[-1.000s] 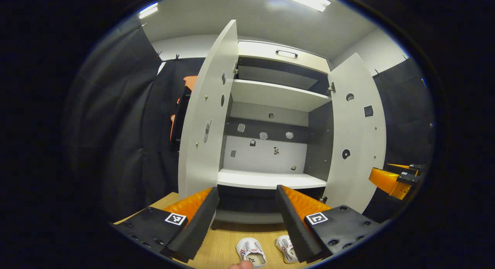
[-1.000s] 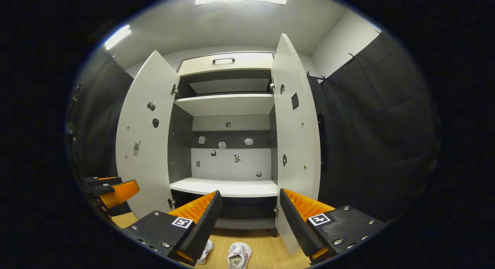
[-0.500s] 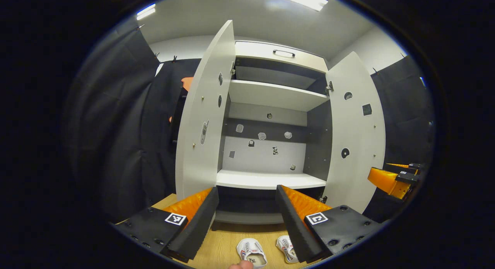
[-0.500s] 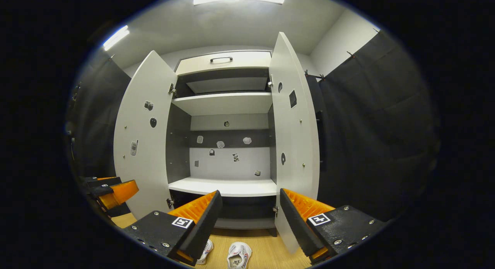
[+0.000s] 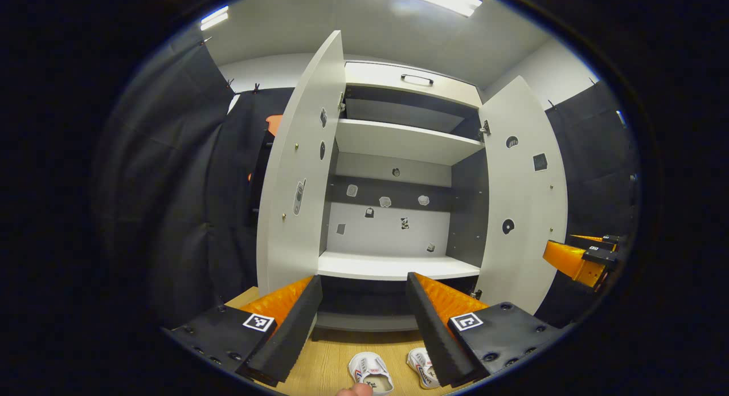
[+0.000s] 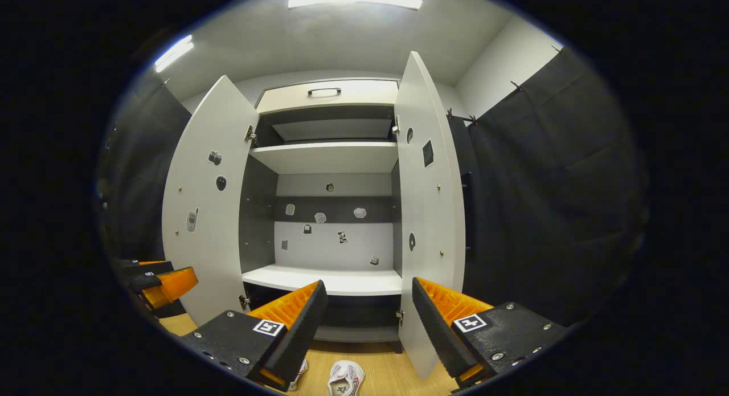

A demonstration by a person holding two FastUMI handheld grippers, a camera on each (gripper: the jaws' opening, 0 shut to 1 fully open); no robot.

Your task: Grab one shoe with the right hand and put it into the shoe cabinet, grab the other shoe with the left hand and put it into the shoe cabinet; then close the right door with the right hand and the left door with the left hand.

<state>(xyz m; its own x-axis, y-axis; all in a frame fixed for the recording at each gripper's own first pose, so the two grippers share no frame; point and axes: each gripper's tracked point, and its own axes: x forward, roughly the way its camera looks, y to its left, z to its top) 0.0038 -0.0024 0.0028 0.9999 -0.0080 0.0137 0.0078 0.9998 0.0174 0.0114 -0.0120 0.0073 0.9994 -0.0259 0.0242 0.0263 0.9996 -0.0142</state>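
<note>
- The tall white two-door shoe cabinet point(image 5: 398, 202) stands wide open, its left door point(image 5: 299, 174) and right door point(image 5: 524, 196) swung outward and its white lower shelf point(image 5: 398, 266) bare.
- Two small white sneakers wait on the pale wooden floor point(image 5: 330, 362) below the cabinet: one shoe point(image 5: 370, 372) near the middle, the other shoe point(image 5: 421, 366) just beside it, partly behind a finger.
- The left gripper point(image 5: 363, 322) hovers above the pair, fingers apart and holding nothing; a fingertip of the person's hand point(image 5: 354, 391) peeks in at the bottom edge.
- The right gripper point(image 6: 369, 322) likewise has its fingers spread and empty, with one sneaker point(image 6: 344, 379) on the floor beneath it.
- Over the past second little has changed: the left gripper's outlook has barely drifted, while the right gripper's view has tipped a little downward, the cabinet sliding up in its view.
- Judgement: the task has hardly begun. No shoe is grasped yet, and the right gripper's slight dip suggests the first reach toward a shoe is starting.
</note>
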